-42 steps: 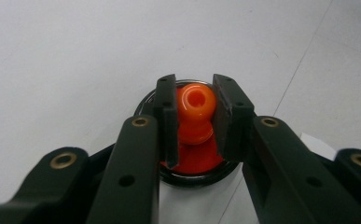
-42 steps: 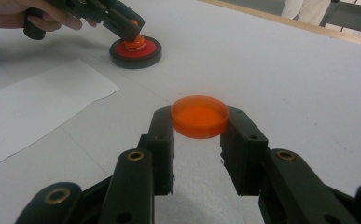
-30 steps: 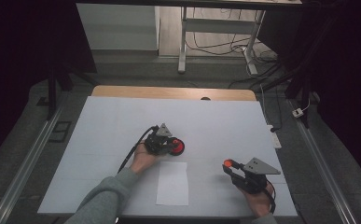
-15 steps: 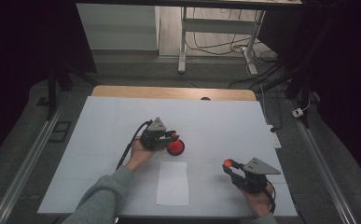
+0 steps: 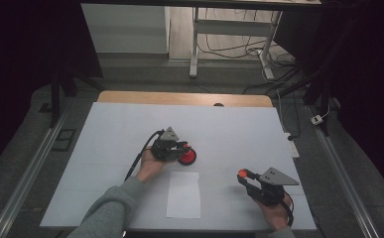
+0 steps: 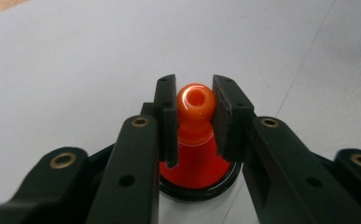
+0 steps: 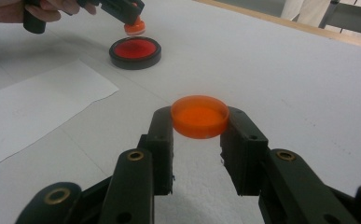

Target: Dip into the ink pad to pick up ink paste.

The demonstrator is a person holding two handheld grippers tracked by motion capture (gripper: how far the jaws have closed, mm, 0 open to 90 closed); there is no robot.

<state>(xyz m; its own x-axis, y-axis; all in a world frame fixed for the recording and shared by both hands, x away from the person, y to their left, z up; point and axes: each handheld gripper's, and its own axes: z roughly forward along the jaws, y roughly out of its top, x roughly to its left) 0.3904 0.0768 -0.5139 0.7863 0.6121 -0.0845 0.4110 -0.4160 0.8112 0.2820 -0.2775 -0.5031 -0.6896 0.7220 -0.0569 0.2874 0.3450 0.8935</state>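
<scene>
Jaws of the left gripper [image 6: 194,116] are pinching the round knob of an orange stamp [image 6: 194,100], with both pads pressed against it. That stamp is hanging just above a black-rimmed red ink pad [image 7: 135,52], which is sitting near the middle of the white table [image 5: 229,129]. Seen from above, the left gripper [image 5: 179,148] is lying at 9 o'clock of the ink pad [image 5: 187,156]. Jaws of the right gripper [image 7: 199,122] are closing narrowly on an orange lid [image 7: 199,115], gripping it by its rim at 4 o'clock of the pad, well apart. White paper [image 5: 183,194] is lying at 6 o'clock of the pad.
</scene>
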